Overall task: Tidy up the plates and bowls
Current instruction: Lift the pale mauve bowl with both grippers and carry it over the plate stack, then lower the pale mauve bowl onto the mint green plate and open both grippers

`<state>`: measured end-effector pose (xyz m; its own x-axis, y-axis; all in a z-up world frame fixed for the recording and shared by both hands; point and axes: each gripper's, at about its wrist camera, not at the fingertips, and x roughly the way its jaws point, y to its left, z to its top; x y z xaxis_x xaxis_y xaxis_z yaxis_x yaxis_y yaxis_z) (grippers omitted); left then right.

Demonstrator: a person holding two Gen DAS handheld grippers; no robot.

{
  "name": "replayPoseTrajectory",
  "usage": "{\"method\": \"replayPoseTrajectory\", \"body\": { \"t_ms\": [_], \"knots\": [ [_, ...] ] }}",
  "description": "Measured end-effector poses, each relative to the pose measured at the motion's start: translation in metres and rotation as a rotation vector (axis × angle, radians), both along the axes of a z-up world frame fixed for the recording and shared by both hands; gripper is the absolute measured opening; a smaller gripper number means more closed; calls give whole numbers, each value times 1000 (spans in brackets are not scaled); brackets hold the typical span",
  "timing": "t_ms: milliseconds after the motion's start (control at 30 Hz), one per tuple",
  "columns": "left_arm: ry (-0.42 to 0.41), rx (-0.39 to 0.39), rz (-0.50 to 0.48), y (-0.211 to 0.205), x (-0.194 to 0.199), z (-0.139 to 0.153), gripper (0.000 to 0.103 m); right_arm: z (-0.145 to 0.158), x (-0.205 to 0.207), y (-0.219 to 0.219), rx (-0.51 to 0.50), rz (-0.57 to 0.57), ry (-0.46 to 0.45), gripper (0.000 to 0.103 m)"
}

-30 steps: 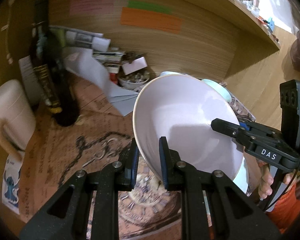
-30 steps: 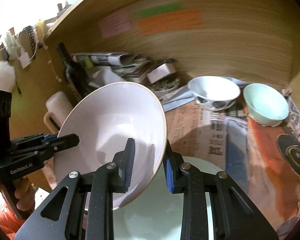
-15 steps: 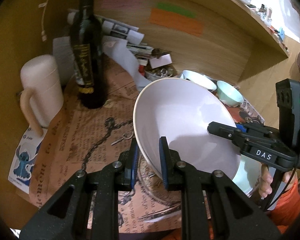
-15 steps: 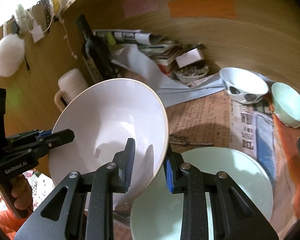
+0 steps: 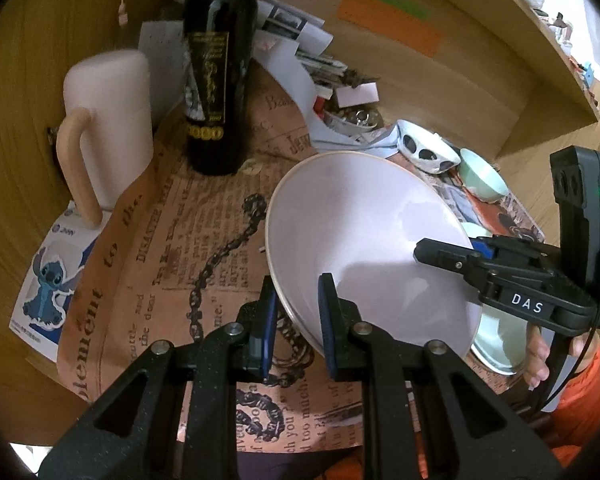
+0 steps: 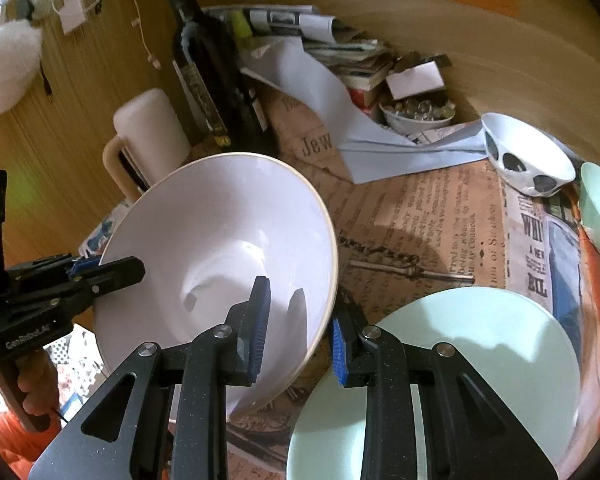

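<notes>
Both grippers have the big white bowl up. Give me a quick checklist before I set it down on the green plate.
1. Left gripper clamped on the white bowl rim: ok.
2. Right gripper clamped on the opposite rim: ok.
3. Bowl level: not ok, it is tilted.
4. Green plate bare: ok.
5. Bowl over the plate: not ok, it sits beside it.
6. Bowl clear of the bottle and mug: ok.
</notes>
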<state>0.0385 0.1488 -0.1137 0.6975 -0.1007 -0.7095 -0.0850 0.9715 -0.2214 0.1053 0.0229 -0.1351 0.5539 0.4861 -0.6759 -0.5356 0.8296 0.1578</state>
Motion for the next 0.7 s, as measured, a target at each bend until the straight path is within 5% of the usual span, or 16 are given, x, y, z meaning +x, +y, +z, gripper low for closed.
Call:
{"method": "replayPoseTrajectory", "body": {
  "t_ms": [300,700],
  "knots": [
    [34,-47,-2,8,5,-20,19,-11,10,7,-41,6,47,25],
    [19,-49,1,10,7,-22,25,-9,2,10,-97,24,-6,29]
  ]
}}
